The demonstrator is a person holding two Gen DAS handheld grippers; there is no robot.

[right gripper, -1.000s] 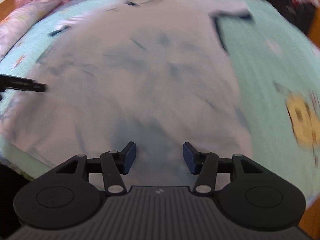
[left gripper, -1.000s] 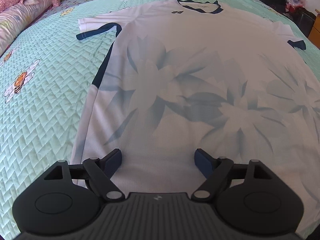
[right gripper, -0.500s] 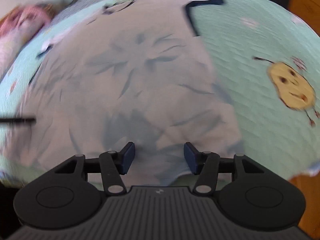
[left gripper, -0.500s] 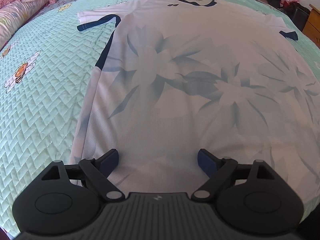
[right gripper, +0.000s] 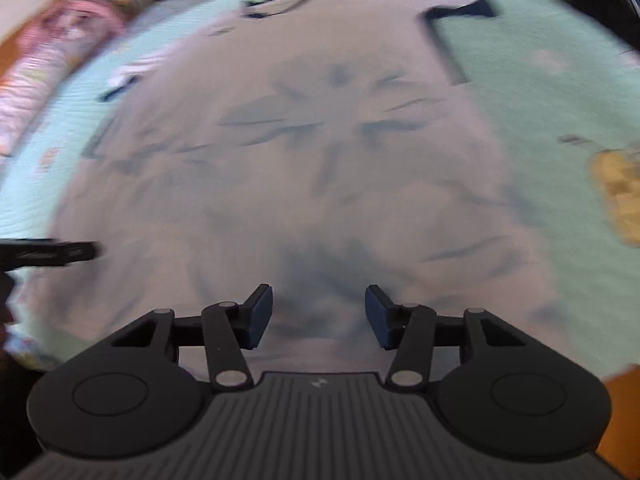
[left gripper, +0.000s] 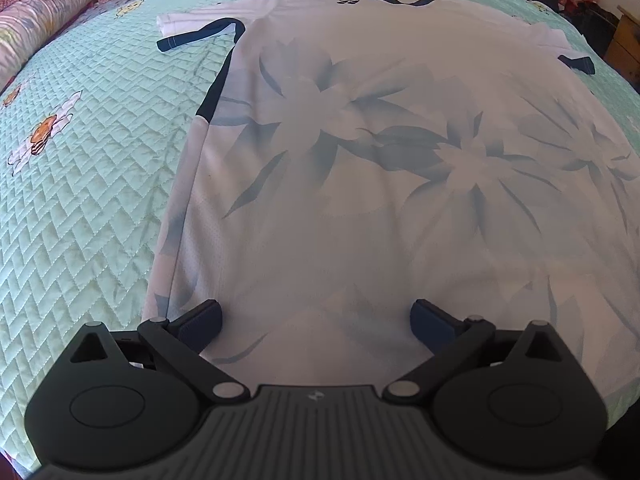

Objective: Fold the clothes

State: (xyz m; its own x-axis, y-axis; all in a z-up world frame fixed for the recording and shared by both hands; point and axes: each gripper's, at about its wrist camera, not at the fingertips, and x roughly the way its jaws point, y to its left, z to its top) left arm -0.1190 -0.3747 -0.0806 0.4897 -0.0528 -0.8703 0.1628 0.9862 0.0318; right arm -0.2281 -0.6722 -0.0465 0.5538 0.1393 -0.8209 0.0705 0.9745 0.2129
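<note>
T-shirt (left gripper: 380, 168), white with pale blue flower prints and navy trim at the collar and sleeve cuffs, lies spread flat and face up on a bed covered by a mint-green quilted bedspread (left gripper: 88, 184) with bee and daisy motifs. Its collar points away from the cameras and its hem lies nearest them. The left hand-held gripper (left gripper: 316, 318) hangs over the hem near the shirt's left side seam, jaws spread wide with nothing between them. The right hand-held gripper (right gripper: 319, 316), seen in a motion-blurred view, sits above the hem farther toward the other side of the T-shirt (right gripper: 320, 152), jaws parted less widely and empty as well. At the left edge of that view a dark finger of the left hand-held gripper is visible. A rolled pink floral blanket (left gripper: 48, 4) lies along the bed's far left edge.
</note>
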